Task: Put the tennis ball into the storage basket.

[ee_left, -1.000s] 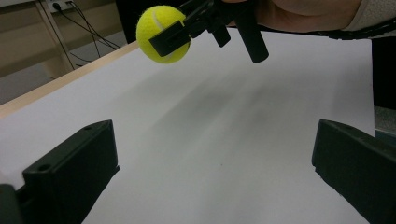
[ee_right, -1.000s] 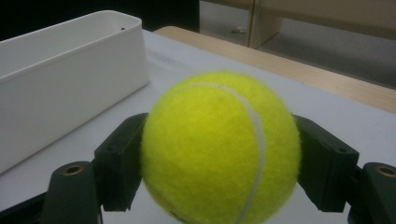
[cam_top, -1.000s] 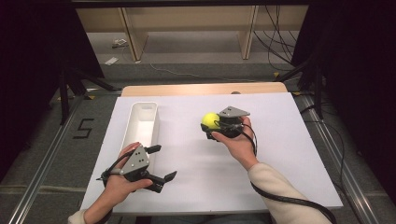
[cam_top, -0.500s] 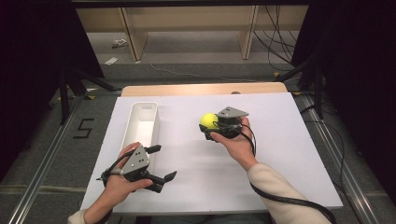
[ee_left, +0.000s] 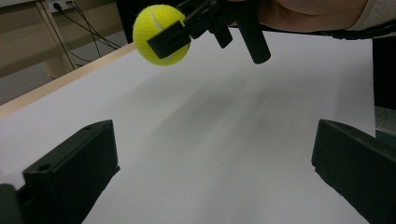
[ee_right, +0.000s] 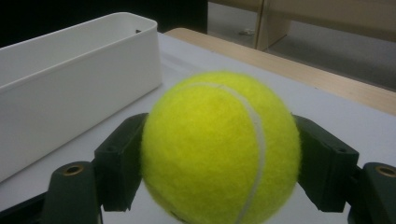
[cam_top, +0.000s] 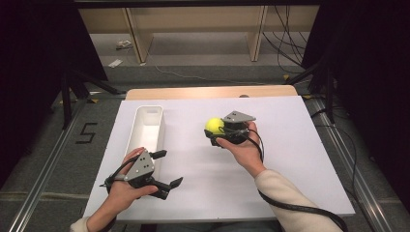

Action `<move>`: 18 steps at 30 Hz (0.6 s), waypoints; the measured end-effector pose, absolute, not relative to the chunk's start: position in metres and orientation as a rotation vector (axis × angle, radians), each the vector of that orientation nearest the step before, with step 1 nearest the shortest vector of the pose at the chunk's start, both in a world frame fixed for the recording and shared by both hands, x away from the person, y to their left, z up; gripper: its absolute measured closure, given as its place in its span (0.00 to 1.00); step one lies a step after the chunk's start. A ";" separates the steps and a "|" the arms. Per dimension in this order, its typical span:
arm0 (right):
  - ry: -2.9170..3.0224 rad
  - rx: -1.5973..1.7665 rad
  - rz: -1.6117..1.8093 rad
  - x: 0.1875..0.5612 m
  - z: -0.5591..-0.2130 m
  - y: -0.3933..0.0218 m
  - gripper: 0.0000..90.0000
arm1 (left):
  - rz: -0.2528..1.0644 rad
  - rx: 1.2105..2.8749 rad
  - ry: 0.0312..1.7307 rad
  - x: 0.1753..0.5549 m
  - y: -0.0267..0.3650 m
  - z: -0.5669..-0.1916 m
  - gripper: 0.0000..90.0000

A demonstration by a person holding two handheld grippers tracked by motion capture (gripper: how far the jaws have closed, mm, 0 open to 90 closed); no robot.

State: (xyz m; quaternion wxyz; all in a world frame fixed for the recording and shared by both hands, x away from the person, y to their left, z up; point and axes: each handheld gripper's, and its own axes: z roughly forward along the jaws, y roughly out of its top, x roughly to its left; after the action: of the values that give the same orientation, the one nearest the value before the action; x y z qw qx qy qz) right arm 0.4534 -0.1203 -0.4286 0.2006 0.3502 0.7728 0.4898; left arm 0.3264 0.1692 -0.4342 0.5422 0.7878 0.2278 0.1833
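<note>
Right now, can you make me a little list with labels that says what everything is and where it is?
ball: yellow tennis ball, pinched between the fingers of the right gripper, lifted off the sheet
right gripper: shut on the ball, pointing toward the white bin
left gripper: open, nothing in it, low over the near left part of the sheet
white bin: long, open-topped, on the left side, looks empty
table cover: white sheet over a wooden table

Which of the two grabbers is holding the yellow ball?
The right gripper, out over the middle of the table. Its jaws are shut on the tennis ball, lifted off the table. The left gripper, near the white bin, has open, empty jaws.
</note>
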 end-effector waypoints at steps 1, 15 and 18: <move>2.161 0.978 1.370 0.453 -0.429 -0.120 0.29 | 0.436 1.871 0.542 0.326 0.169 -0.434 0.00; 2.174 0.960 1.377 0.450 -0.428 -0.114 0.29 | 0.436 1.871 0.541 0.326 0.169 -0.434 0.00; 2.173 0.957 1.383 0.450 -0.428 -0.113 0.29 | 0.436 1.871 0.540 0.326 0.169 -0.434 0.00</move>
State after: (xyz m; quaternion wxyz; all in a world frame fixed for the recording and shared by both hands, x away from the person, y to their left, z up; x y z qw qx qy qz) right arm 0.4496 -0.1130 -0.4276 0.1955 0.3415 0.7756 0.4936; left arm 0.3263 0.1691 -0.4342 0.5422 0.7878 0.2275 0.1835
